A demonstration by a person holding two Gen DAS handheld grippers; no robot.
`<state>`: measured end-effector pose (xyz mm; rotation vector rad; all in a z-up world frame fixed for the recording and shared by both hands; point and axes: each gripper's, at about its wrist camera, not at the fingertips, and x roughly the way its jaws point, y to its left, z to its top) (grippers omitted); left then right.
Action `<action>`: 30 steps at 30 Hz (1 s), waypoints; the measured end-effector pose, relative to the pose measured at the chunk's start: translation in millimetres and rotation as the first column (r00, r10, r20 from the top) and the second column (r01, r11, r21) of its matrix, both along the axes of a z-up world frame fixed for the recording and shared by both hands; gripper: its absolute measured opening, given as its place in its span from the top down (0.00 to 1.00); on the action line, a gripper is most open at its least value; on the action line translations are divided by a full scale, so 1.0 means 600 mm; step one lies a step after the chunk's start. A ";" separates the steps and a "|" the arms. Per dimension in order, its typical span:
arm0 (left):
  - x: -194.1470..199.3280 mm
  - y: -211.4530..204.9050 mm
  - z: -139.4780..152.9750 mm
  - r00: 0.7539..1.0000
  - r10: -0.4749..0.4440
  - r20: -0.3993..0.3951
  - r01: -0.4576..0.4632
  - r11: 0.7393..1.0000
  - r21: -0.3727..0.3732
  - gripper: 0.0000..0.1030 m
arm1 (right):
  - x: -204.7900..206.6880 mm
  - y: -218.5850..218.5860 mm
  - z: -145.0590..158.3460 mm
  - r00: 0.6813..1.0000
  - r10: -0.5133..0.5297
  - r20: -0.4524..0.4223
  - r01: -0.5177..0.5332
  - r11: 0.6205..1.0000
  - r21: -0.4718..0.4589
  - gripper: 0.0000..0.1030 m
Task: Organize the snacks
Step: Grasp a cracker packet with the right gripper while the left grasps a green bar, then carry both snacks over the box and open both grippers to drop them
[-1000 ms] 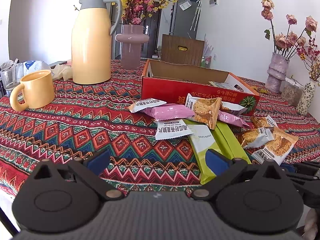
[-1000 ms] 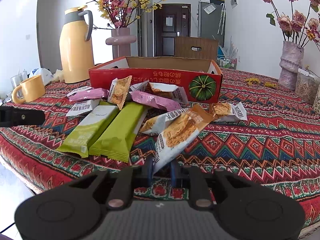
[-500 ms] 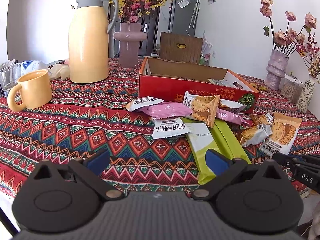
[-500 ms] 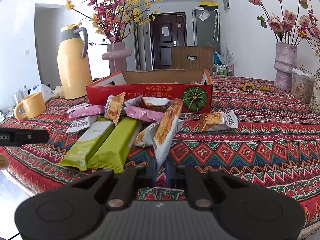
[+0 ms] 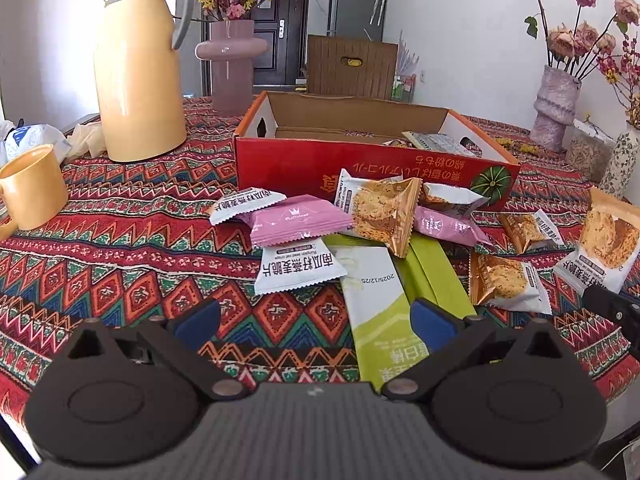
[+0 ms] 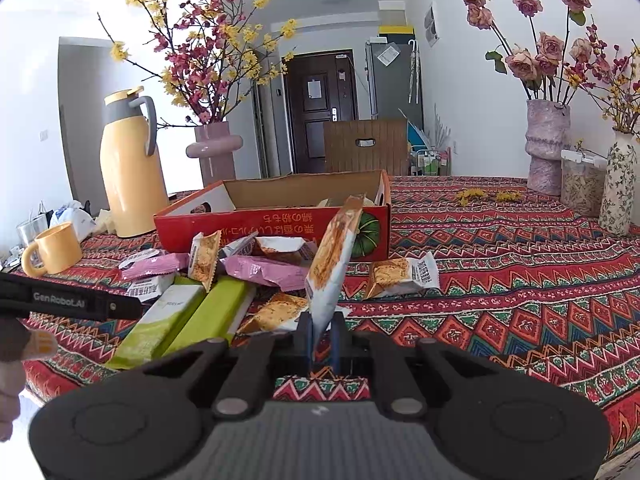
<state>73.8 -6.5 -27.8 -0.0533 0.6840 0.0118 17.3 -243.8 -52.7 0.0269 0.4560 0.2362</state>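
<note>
Right wrist view showed the right gripper with its fingers pinched tight on the bottom edge of an oat-crisp packet, which stood nearly upright above them, lifted off the counter. Straight ahead of those fingers sat the red cardboard box, open-topped, with a few wrappers inside near its far right corner. Between the box and the fingers lay the loose snacks: pink packets, another crisp packet just right of the held one, and two green bars to the left. Left wrist view showed the left gripper with its fingers spread wide and holding nothing, hovering low over the patterned cloth; one green bar ran in just beside the right-hand finger, and a white packet lay just ahead between them. Far left of the fingers stood a yellow mug and a yellow thermos jug.
</note>
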 end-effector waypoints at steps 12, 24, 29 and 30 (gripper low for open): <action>0.053 -0.047 -0.021 0.996 -0.014 -0.086 0.017 0.999 0.032 0.21 | 0.016 -0.010 -0.012 1.000 -0.005 -0.018 0.005 1.000 0.020 0.91; 0.067 -0.063 -0.029 0.991 -0.048 -0.125 0.052 0.998 0.027 0.60 | 0.019 -0.014 -0.022 0.999 -0.004 -0.036 0.005 0.999 0.032 0.91; 0.062 -0.058 -0.024 0.993 -0.051 -0.109 0.054 0.998 0.018 0.62 | 0.018 -0.012 -0.021 0.999 -0.001 -0.034 0.002 1.000 0.031 0.91; 0.060 -0.057 -0.022 0.993 -0.056 -0.105 0.058 0.998 0.020 0.62 | 0.018 -0.011 -0.020 0.999 0.000 -0.034 0.001 1.000 0.031 0.91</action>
